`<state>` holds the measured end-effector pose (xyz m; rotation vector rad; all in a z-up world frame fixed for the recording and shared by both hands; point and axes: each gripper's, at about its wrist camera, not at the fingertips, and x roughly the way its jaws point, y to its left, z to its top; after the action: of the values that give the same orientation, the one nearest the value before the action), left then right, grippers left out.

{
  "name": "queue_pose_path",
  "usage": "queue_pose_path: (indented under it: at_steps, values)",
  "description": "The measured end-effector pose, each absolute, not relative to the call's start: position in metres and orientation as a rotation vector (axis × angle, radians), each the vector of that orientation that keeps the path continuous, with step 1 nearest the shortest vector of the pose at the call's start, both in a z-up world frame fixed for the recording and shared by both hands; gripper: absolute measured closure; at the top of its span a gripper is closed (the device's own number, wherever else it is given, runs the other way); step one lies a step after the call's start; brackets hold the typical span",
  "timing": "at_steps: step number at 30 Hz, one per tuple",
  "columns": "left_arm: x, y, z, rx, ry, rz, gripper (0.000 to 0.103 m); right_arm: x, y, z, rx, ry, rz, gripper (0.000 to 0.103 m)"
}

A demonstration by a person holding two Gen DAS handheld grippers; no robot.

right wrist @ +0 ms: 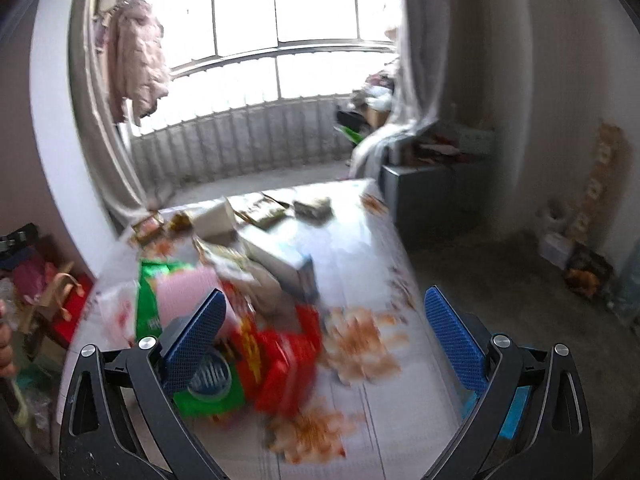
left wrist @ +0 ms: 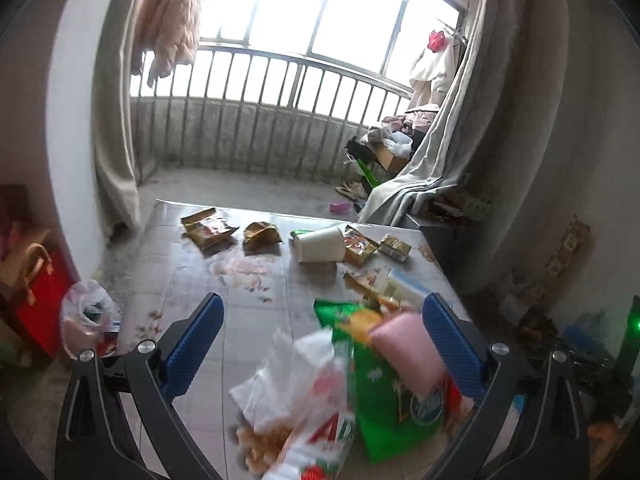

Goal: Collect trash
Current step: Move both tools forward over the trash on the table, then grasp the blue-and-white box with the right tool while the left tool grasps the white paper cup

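Snack trash covers a table (left wrist: 256, 304). In the left wrist view a green bag (left wrist: 380, 396), a pink pack (left wrist: 408, 352) and a white and red bag (left wrist: 320, 420) lie near my open left gripper (left wrist: 320, 336). Farther off lie a tipped paper cup (left wrist: 320, 243) and gold wrappers (left wrist: 206, 226). In the right wrist view, blurred, my open right gripper (right wrist: 320, 320) hovers over red wrappers (right wrist: 280, 352), the green bag (right wrist: 150, 300), the pink pack (right wrist: 188, 292) and a white box (right wrist: 280, 260).
A plastic bag of rubbish (left wrist: 88, 316) and a red bag (left wrist: 40, 300) stand on the floor left of the table. A grey cabinet (right wrist: 424, 192) stands at the table's far right. Curtains and a railed balcony lie beyond.
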<state>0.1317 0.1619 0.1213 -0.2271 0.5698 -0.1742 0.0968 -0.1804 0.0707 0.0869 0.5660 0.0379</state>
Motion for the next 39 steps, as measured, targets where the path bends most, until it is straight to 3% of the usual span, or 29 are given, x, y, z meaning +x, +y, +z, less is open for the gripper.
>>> queue_pose_path:
  at_steps: [5,10,12,20,24,28,34,38,39]
  values:
    - [0.187,0.16,0.129,-0.195,0.645,-0.201,0.006,0.164,-0.184,0.074,0.139,0.66,0.235,0.014]
    - [0.253,0.133,0.117,0.005,0.718,-0.259,0.006,0.251,-0.163,0.053,0.119,0.87,0.416,0.032]
    - [0.278,0.123,0.106,0.084,0.754,-0.279,0.006,0.282,-0.153,0.041,0.09,0.95,0.468,0.034]
    - [0.385,0.093,0.054,0.216,0.882,-0.305,0.006,0.327,-0.133,0.006,-0.015,1.102,0.55,0.044]
    - [0.421,0.07,0.043,0.187,0.943,-0.33,0.011,0.334,-0.134,-0.004,-0.041,1.125,0.574,0.049]
    - [0.453,0.04,0.036,0.229,0.987,-0.287,0.016,0.342,-0.139,-0.016,-0.018,1.153,0.58,0.059]
    - [0.494,0.012,0.008,0.331,1.072,-0.132,0.042,0.341,-0.145,-0.018,0.016,1.124,0.579,0.064]
    - [0.505,0.016,-0.003,0.327,1.094,-0.072,0.07,0.342,-0.152,-0.018,0.039,1.11,0.565,0.066]
    - [0.506,0.018,-0.003,0.316,1.093,-0.064,0.073,0.342,-0.154,-0.019,0.043,1.108,0.563,0.066]
